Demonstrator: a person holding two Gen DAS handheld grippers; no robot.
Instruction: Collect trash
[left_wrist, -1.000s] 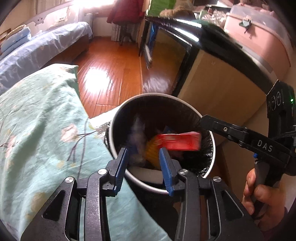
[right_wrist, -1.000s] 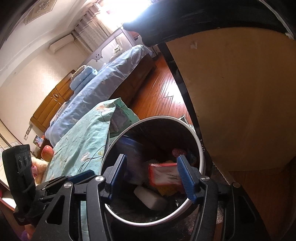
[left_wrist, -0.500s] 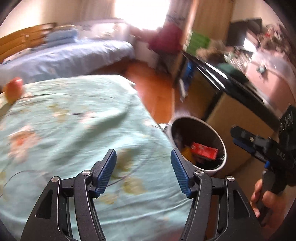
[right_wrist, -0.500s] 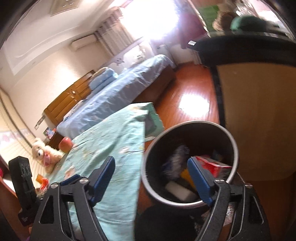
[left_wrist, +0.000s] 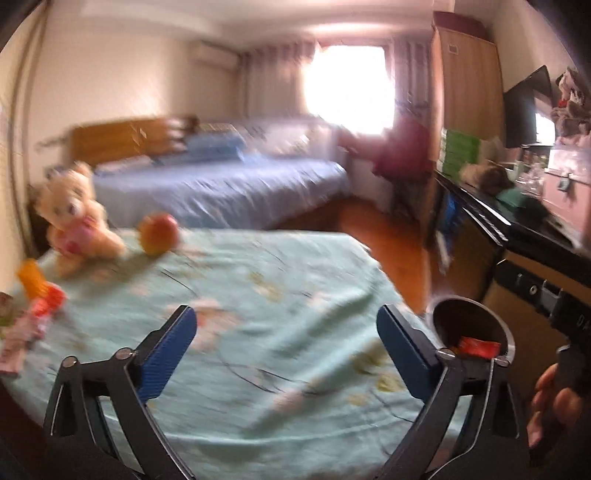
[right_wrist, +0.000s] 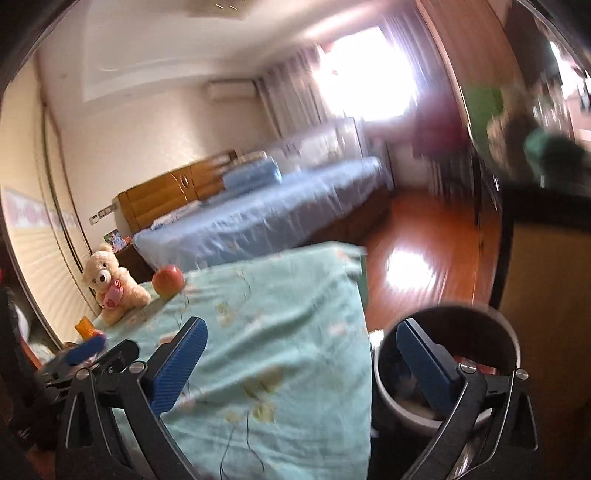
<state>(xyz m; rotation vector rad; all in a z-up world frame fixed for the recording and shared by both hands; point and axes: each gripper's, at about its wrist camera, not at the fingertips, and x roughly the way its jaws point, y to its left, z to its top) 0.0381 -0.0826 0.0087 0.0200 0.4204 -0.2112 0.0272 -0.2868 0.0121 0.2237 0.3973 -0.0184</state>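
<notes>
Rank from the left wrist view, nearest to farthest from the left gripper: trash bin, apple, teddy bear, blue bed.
From the left gripper:
1. Trash bin, low right, just past the right fingertip, red wrapper inside.
2. Apple and teddy bear, far edge of the green sheet, upper left; too close to call.
3. Blue bed, beyond the sheet, against the back wall.
</notes>
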